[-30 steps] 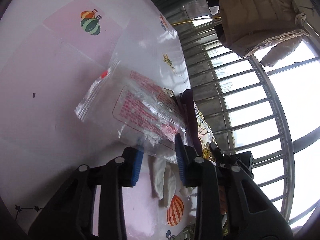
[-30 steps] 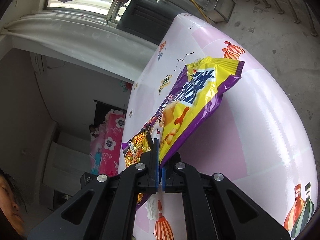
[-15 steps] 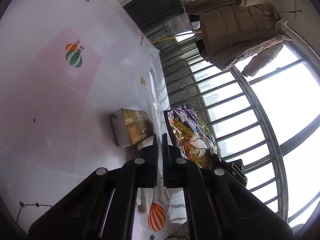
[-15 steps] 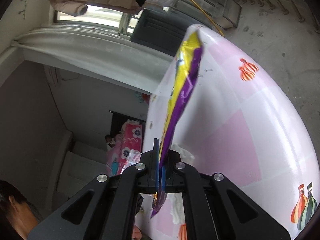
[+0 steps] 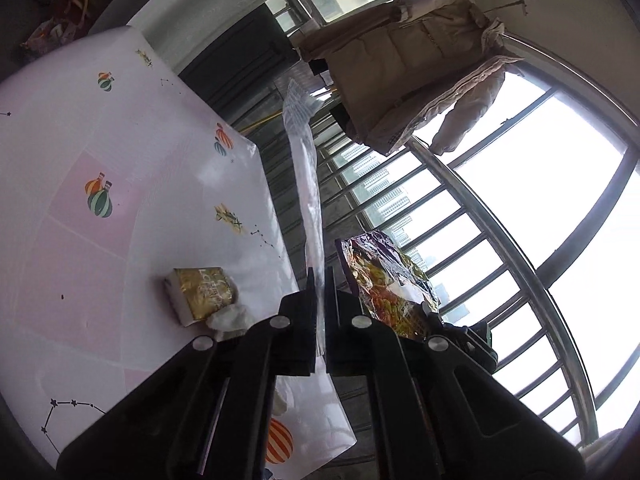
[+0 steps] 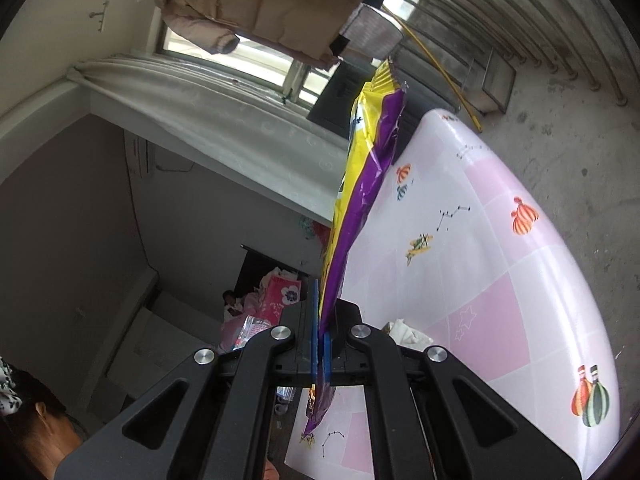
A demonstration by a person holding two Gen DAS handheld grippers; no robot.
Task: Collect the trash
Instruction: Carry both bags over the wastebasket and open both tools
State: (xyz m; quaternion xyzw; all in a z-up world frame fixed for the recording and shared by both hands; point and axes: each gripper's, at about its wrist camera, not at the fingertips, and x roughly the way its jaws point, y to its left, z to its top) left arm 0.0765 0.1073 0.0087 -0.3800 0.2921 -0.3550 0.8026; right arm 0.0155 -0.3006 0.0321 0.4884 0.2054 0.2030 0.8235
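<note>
My left hand-held gripper [image 5: 319, 280] is pressed together on a clear bag [image 5: 305, 176]. The bag stands edge-on from the fingers, thin and see-through, and it is lifted off the desk [image 5: 132, 216]. My right hand-held gripper [image 6: 321, 320] is also pressed together; it pinches a snack bag [image 6: 362, 184]. This bag is yellow and purple, creased, and I see it nearly edge-on, with a short end hanging below the blue pads [image 6: 315, 320]. It is in the air, beside the desk edge. In the left view I see the same snack bag [image 5: 386, 280] just right of my left fingers, showing a shiny printed side.

On the desk, left of the left gripper, lies a small gold box [image 5: 202, 294], tilted a little. A white crumpled tissue [image 5: 229, 318] touches its near corner. The desk cover is pink and white with balloon pictures. A beige jacket [image 5: 408, 68] hangs at the window bars.
</note>
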